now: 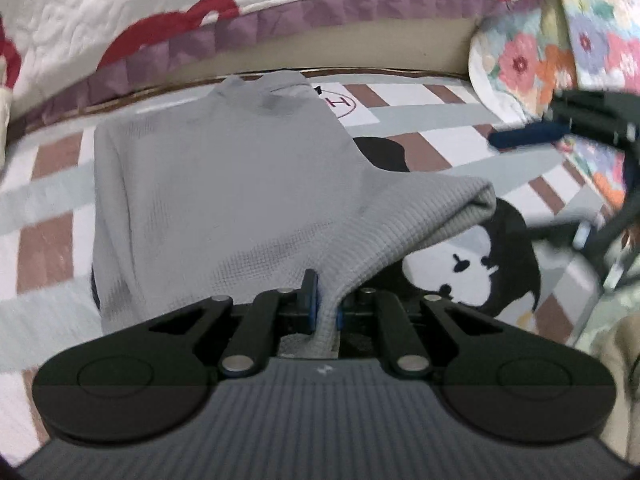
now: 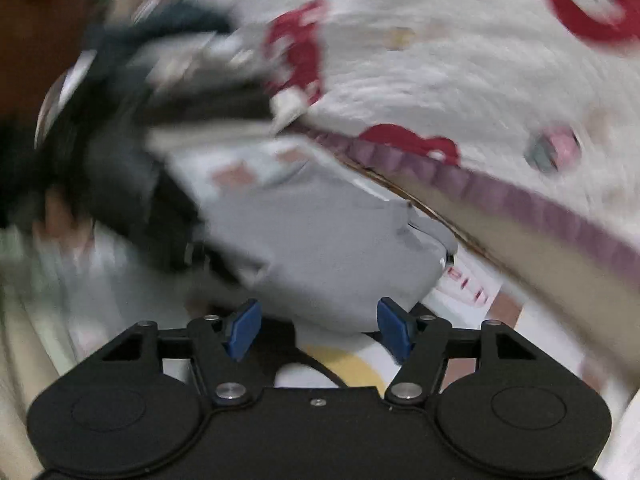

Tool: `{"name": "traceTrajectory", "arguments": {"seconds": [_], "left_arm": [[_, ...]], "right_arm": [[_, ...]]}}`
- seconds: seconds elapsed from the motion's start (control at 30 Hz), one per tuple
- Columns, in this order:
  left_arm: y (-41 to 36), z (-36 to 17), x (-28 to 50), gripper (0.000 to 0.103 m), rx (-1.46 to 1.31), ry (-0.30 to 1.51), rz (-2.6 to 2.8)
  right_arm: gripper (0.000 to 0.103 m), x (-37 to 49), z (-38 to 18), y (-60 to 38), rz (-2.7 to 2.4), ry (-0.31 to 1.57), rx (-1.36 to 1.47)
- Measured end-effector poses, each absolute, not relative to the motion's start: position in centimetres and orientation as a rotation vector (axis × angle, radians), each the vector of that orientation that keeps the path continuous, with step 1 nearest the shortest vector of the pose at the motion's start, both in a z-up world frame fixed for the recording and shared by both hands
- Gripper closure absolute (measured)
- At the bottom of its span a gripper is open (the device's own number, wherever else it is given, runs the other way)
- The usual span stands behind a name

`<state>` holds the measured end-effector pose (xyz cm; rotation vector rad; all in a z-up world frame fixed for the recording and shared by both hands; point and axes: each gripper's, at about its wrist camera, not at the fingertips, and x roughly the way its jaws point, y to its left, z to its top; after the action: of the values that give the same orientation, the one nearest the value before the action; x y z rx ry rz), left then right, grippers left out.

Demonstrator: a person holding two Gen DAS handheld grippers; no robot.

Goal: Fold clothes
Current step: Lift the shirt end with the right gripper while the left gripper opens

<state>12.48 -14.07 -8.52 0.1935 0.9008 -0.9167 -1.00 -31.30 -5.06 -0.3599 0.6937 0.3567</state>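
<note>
Left tongs [image 1: 323,300] pinching grey garment [image 1: 224,184]; right tongs [image 2: 320,330] agape.

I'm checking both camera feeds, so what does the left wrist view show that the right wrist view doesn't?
Only the left wrist view shows the left gripper shut on a bunched fold of the grey garment, plus the panda print on the mat. Only the right wrist view shows the right gripper open with nothing between its fingers. Both show the garment and the white quilt.

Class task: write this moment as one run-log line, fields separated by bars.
left gripper: shut on grey waffle-knit garment | right gripper: open, empty | garment: partly lifted off patterned mat
</note>
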Motion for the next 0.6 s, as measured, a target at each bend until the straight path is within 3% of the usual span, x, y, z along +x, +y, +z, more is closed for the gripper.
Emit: {"name": "traceTrajectory", "arguments": {"seconds": [0.2,0.27,0.3,0.33,0.37,0.43,0.5,0.6], "left_arm": [[-14.0,-8.3,12.4,0.095,0.183,0.897,-0.933],[-14.0,-8.1,12.4,0.095,0.181,0.888,-0.941],[-13.9,-7.9,12.4,0.095,0.176,0.885,-0.946],[-13.8,-7.8,12.4,0.094,0.172,0.881,-0.95],[-13.7,-7.6,12.4,0.092,0.171,0.875,-0.952],[-13.4,-7.1,12.1,0.083,0.2,0.86,-0.967],[-13.1,-6.9,11.2,0.049,0.286,0.83,-0.986],[-12.7,-6.9,9.6,0.042,0.448,0.764,-0.983]], "right_arm": [[0.035,0.5,-7.2,-28.0,0.412,0.605,-0.567],[0.042,2.0,-7.3,-27.3,0.42,0.584,-0.637],[0.048,2.4,-7.0,-27.7,0.424,0.591,-0.611],[0.075,2.8,-6.7,-28.0,0.427,0.598,-0.586],[0.092,3.2,-6.3,-28.4,0.431,0.605,-0.56],[0.092,4.1,-5.7,-29.0,0.438,0.619,-0.509],[0.093,4.9,-5.1,-29.7,0.444,0.633,-0.458],[0.093,6.1,-4.2,-30.7,0.454,0.652,-0.381]]}}
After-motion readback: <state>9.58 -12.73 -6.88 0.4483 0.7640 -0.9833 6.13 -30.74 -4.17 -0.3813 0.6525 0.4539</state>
